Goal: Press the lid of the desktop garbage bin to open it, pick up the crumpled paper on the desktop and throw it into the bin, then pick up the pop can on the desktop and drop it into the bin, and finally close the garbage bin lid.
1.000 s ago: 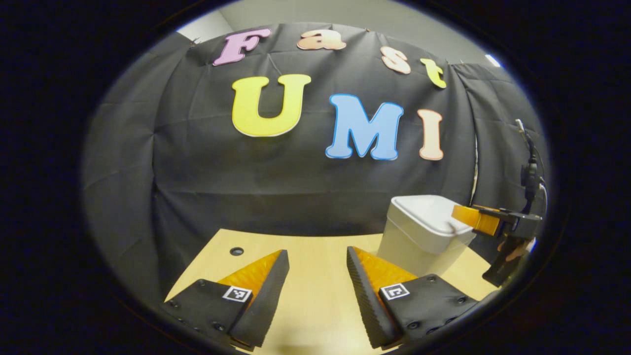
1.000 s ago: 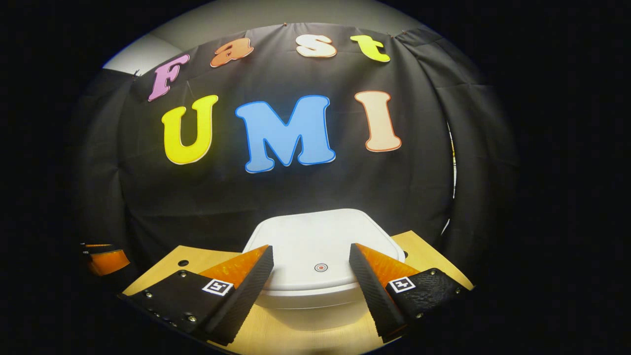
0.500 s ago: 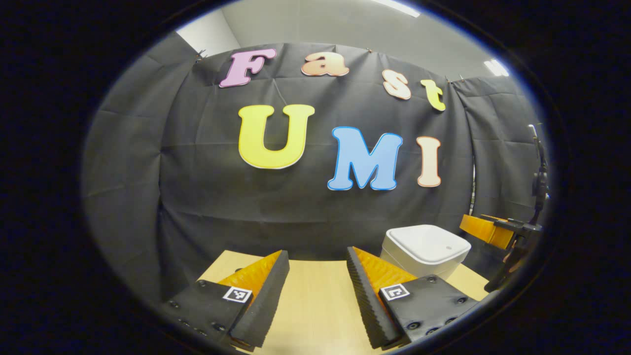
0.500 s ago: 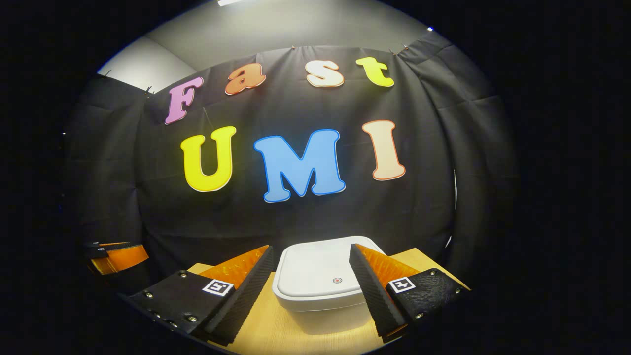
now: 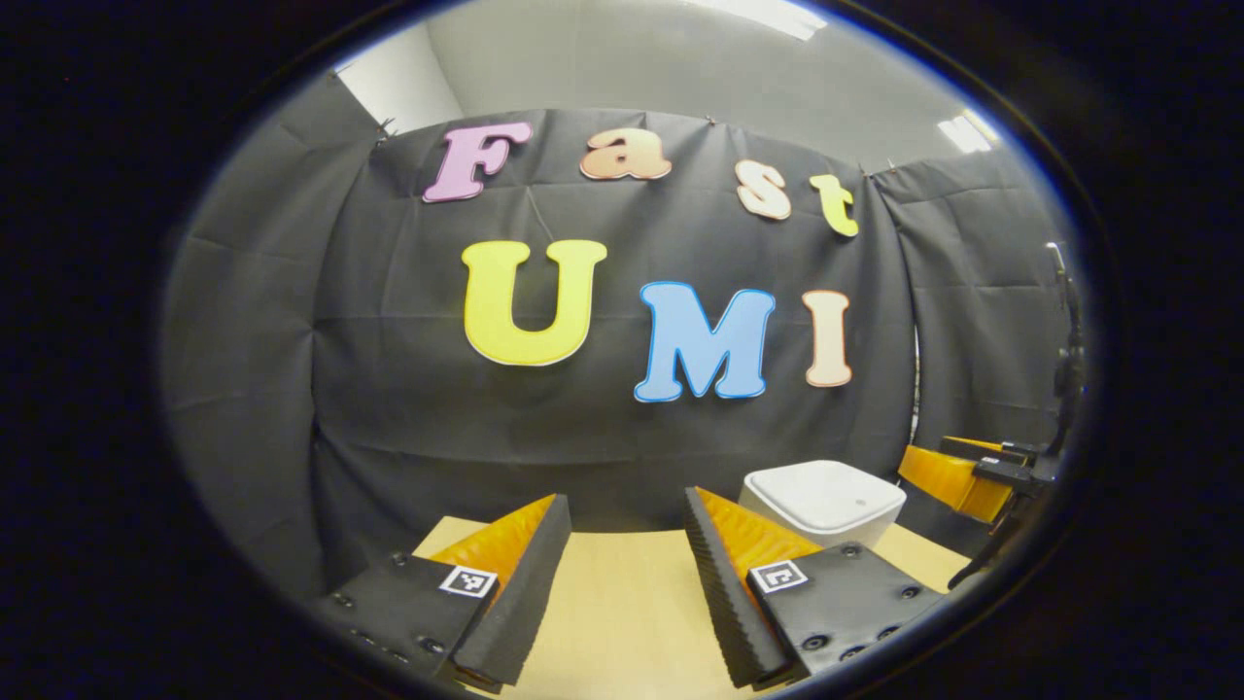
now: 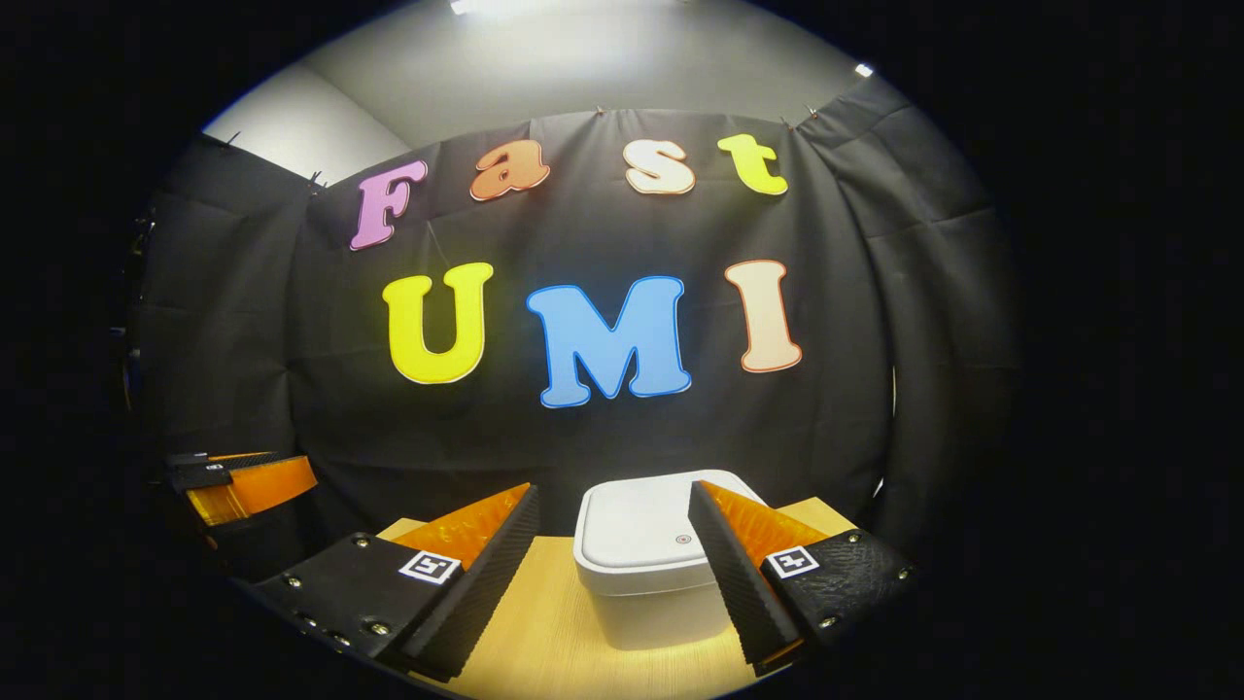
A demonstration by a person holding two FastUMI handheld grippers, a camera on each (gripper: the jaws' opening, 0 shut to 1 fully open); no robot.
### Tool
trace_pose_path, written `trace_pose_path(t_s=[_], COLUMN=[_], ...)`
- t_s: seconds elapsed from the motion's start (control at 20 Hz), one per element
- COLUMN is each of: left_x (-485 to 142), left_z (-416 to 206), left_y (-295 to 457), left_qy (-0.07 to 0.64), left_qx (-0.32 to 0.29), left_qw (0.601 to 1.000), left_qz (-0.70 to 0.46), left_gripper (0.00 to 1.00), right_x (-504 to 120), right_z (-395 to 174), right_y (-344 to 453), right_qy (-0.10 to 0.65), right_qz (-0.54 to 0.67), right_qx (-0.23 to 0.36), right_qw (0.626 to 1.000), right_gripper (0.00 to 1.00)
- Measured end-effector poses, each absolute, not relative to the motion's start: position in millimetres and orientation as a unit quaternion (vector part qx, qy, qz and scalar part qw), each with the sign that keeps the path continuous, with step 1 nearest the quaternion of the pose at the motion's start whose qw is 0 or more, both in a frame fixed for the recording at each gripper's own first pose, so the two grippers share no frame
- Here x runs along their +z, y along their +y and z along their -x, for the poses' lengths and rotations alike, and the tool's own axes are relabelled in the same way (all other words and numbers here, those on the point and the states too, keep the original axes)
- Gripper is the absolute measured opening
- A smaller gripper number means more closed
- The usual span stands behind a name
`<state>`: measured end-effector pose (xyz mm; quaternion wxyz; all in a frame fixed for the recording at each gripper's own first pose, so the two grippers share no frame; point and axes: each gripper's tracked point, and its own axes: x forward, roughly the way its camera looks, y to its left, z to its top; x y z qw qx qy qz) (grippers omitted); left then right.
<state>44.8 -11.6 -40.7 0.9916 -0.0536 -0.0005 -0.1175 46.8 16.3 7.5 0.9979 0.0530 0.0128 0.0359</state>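
White garbage bin (image 6: 646,574), upright on wooden desktop (image 6: 544,632), lid (image 6: 646,530) shut

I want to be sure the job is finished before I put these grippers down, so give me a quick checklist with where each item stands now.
1. Bin lid shut flat on the garbage bin: ok.
2. Left gripper open, holding nothing: ok.
3. Right gripper open, holding nothing: ok.
4. Both grippers off the bin: ok.
5. Visible part of the desktop free of paper and can: ok.
6. Paper and can inside the bin: cannot tell, lid hides the inside.
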Motion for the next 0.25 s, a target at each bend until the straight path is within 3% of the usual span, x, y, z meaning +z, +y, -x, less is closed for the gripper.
trace_pose_path(t_s=[0.25], left_x=[-32.4], left_z=[-30.2], left_y=[-45.2], left_qy=[-0.008], left_qx=[-0.143], left_qw=[0.989], left_qz=[0.045], left_gripper=[0.80], right_x=[8.0], right_z=[-30.0], right_y=[6.0], right_qy=[0.012], right_qz=[-0.041], right_qx=[0.033], right_qw=[0.999], right_gripper=[0.99])
